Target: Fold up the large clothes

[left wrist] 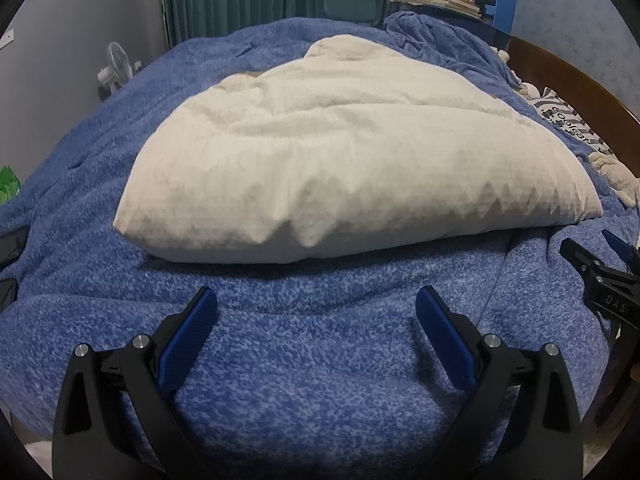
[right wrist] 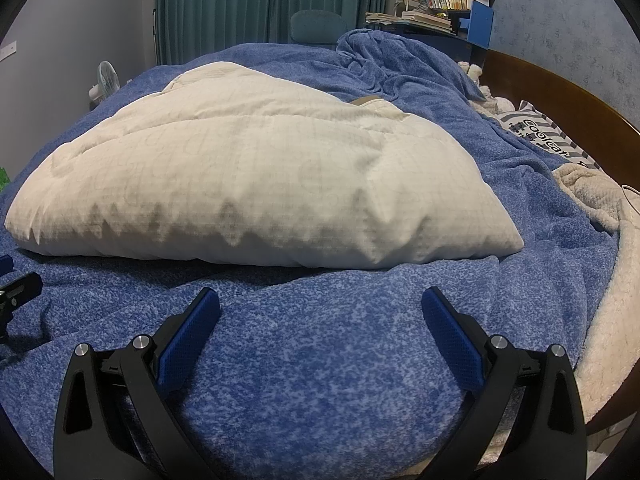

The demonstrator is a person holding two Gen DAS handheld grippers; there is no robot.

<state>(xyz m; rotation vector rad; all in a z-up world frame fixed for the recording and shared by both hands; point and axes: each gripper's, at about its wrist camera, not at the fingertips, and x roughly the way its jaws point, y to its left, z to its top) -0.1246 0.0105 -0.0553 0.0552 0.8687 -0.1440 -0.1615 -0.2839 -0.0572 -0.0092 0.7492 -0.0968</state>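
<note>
A puffy cream-white padded garment (left wrist: 340,160) (right wrist: 248,176) lies folded in a thick stack on the blue fleece blanket (left wrist: 312,360) (right wrist: 320,360) of a bed. A tan strip shows at its far right top in the right wrist view. My left gripper (left wrist: 318,300) is open, just short of the garment's near edge, with nothing between its blue pads. My right gripper (right wrist: 320,300) is open as well, near the garment's near edge toward its right end. In the left wrist view the right gripper (left wrist: 600,272) shows at the right edge.
A bunched part of the blue blanket (right wrist: 392,60) lies behind the garment. A striped printed pillow (right wrist: 548,136) and a cream fleece throw (right wrist: 592,200) lie along the brown headboard (right wrist: 560,80). A small fan (left wrist: 116,66), green curtains (right wrist: 260,4) and a book-laden shelf (right wrist: 448,4) stand beyond.
</note>
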